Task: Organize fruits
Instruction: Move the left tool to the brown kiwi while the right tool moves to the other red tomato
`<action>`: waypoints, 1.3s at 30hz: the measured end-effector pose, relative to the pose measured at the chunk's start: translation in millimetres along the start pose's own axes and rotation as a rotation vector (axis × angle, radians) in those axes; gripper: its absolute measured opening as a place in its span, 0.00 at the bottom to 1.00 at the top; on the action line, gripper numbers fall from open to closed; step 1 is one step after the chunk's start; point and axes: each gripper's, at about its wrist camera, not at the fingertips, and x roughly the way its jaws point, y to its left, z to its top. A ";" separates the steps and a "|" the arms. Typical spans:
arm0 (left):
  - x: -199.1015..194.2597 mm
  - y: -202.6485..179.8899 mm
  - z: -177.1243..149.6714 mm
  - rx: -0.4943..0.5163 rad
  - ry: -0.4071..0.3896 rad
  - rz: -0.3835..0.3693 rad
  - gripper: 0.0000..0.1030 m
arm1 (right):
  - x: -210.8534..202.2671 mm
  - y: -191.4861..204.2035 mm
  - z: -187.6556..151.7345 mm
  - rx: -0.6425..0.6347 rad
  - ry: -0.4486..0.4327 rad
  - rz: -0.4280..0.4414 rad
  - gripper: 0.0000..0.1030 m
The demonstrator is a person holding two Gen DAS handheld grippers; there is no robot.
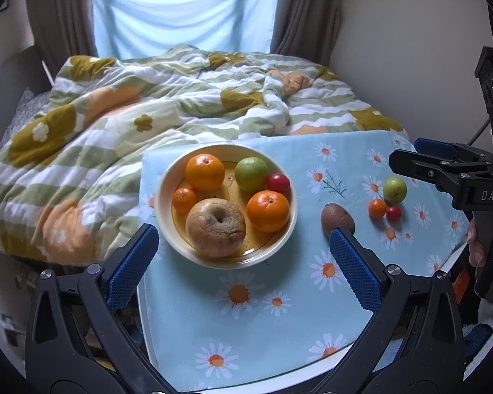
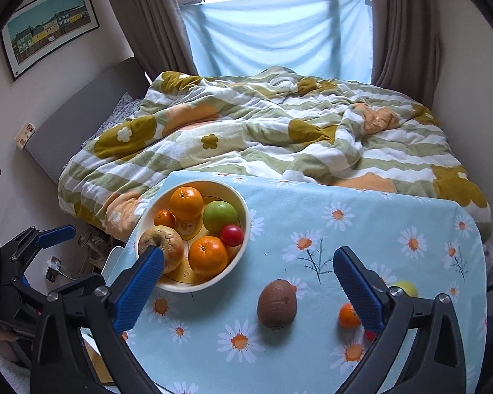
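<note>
A cream bowl (image 1: 167, 177) (image 2: 245, 229) on the daisy tablecloth holds two oranges, a small mandarin, a green apple, a red cherry tomato and a wrinkled apple (image 1: 215, 228). A brown kiwi (image 1: 337, 218) (image 2: 277, 303) lies on the cloth right of the bowl. Further right lie a small green fruit (image 1: 394, 189), a small mandarin (image 1: 377, 208) (image 2: 347, 315) and a red cherry tomato (image 1: 393, 213). My left gripper (image 1: 243, 239) is open and empty, hovering in front of the bowl. My right gripper (image 2: 248, 262) is open and empty above the kiwi; it also shows at the right in the left wrist view (image 1: 410, 154).
The small table with the blue daisy cloth (image 1: 246, 312) stands against a bed with a green and white flowered quilt (image 1: 115, 124). Walls close in on both sides. A window with a blue curtain (image 2: 279, 32) is behind the bed.
</note>
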 end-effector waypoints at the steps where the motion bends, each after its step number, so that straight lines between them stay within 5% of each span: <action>1: -0.1 -3.3 1.0 0.009 -0.003 -0.007 1.00 | -6.0 -3.2 -2.4 0.007 -0.008 -0.017 1.00; 9: 11.9 -28.6 2.6 0.042 0.013 -0.041 1.00 | -29.4 -41.1 -28.4 0.047 0.002 -0.124 1.00; 23: 73.1 -105.3 -15.9 0.021 0.100 -0.039 1.00 | 11.9 -122.0 -86.8 0.040 0.143 -0.092 0.99; 30: 119.2 -132.1 -33.5 -0.022 0.138 -0.032 0.96 | 45.2 -138.4 -105.9 0.001 0.201 -0.083 0.72; 39: 158.9 -141.7 -40.8 -0.059 0.146 0.018 0.86 | 71.9 -146.4 -117.3 0.011 0.213 -0.077 0.62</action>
